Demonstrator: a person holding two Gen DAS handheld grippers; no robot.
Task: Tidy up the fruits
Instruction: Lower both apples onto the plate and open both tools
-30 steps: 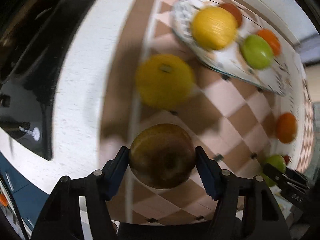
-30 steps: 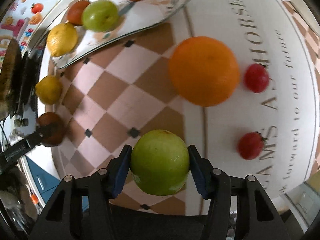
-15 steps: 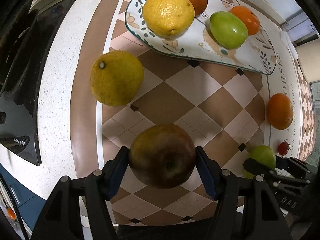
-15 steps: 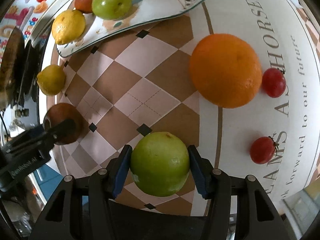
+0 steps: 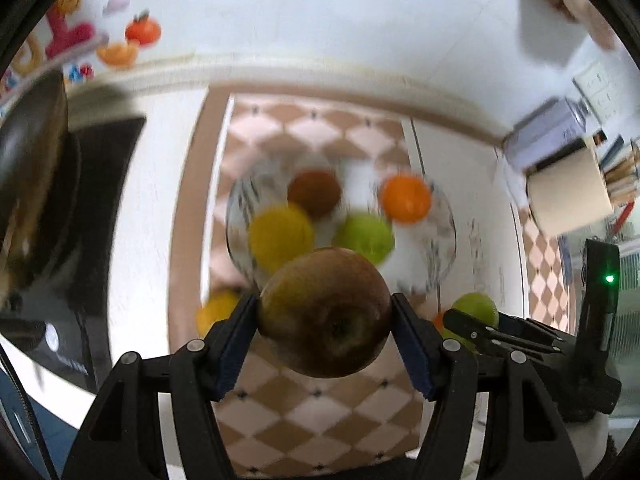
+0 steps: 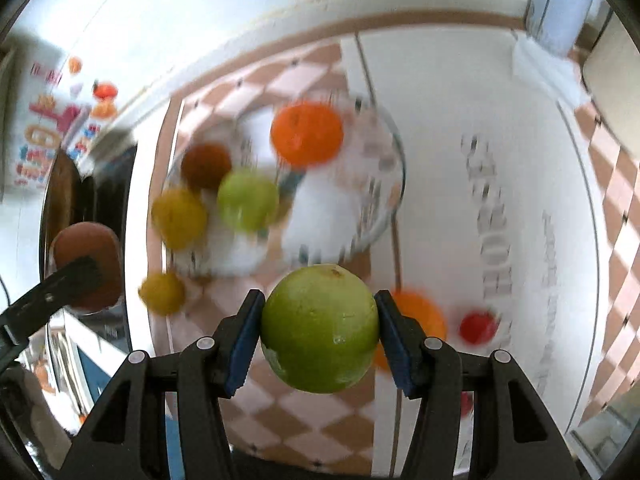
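In the left wrist view, the left gripper (image 5: 325, 316) clamps a brown apple (image 5: 325, 312) at centre, with the blurred plate (image 5: 442, 236) at 12 o'clock carrying four fruits. In the right wrist view, the right gripper (image 6: 320, 330) grips a green apple (image 6: 320, 328); the plate (image 6: 380, 184) sits at 12 o'clock, an orange (image 6: 420, 316) and a tomato (image 6: 478, 326) lie at 3 o'clock.

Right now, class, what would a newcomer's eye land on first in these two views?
Two held fruits fill the foreground: a brown apple clamped in the left gripper, a green apple in the right gripper. Beyond them, blurred, a patterned plate on the checkered cloth holds an orange, a lemon and other fruit.
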